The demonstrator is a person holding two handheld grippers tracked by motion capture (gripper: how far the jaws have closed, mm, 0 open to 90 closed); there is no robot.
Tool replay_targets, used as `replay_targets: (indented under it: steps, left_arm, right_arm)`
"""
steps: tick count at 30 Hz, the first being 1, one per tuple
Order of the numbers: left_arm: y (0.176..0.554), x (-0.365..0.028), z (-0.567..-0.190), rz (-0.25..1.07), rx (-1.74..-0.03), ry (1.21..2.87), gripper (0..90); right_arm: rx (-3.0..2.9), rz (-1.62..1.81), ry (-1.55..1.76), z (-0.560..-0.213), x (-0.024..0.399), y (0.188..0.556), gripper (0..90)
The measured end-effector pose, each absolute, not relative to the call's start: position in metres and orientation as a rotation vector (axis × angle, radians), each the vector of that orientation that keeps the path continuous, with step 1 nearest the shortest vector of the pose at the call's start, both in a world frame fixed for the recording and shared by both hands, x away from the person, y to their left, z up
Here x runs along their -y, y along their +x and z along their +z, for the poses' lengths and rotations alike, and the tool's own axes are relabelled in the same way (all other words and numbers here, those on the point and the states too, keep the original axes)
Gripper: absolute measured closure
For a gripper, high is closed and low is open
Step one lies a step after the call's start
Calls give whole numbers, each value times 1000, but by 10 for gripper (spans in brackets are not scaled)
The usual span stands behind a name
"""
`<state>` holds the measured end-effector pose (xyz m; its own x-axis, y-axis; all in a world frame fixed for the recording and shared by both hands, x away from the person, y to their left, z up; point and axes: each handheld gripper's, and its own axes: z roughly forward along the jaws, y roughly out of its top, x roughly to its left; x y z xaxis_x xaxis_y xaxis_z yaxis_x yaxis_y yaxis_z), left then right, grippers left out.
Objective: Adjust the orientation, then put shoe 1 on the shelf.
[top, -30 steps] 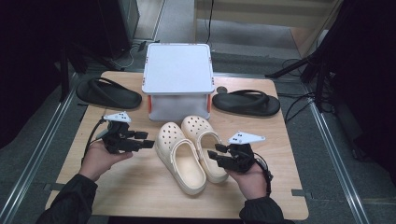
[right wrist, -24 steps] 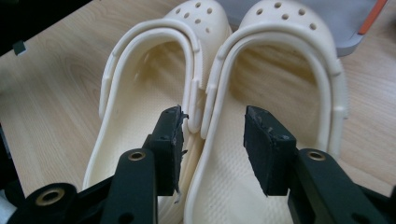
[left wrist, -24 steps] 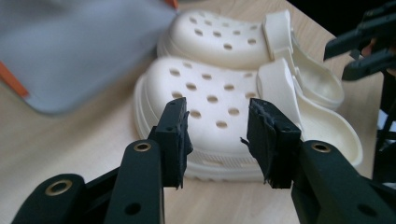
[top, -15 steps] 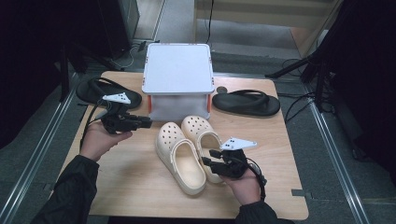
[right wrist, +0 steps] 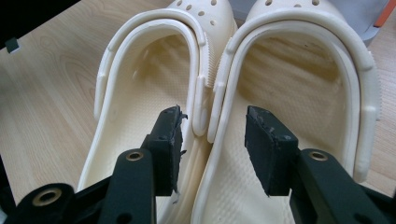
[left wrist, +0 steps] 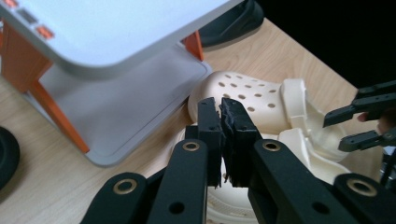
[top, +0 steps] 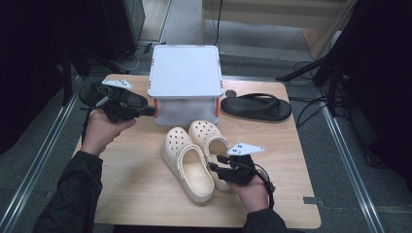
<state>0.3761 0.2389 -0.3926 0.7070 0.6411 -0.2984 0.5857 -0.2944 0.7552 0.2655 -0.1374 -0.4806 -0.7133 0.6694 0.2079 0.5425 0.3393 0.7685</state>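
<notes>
While the pair of cream clogs (top: 194,158) is lying on the wooden worktop (top: 291,160) just in front of the white storage box (top: 184,73), the right gripper (top: 217,162) is hovering over the heel ends. Toes are pointing toward the box; the two clogs are touching side by side. In the right gripper view, the fingers (right wrist: 264,140) are standing apart, straddling the two inner side walls where the left clog (right wrist: 144,107) and the right clog (right wrist: 299,93) are meeting; neither pad is pressing on the rims, so nothing is being held.

The left gripper (top: 148,111) is sitting to the left of the box, level with its front edge, held up off the worktop by the left hand (top: 102,128). Its fingers (left wrist: 210,126) have just been closing and are now meeting face to face with nothing between them, pointing past the box's front corner toward the clogs.

Left of the box, behind the left gripper, a black sandal (top: 97,92) is lying partly hidden. Right of the box, a second black sandal (top: 256,107) is lying flat, well apart from the clogs.
</notes>
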Motion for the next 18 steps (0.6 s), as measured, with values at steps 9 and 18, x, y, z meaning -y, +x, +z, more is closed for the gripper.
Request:
replay_targets:
  steps: [9,18]
  left_arm:
    - [397,-239,-378,125,-956,2004,880]
    - [422,-251,-372,117,-983,1940,881]
  right_arm:
    - [-2444,1310,1131,-483,134,264,563]
    - [-2440,1306,1146,-485,133,261,557]
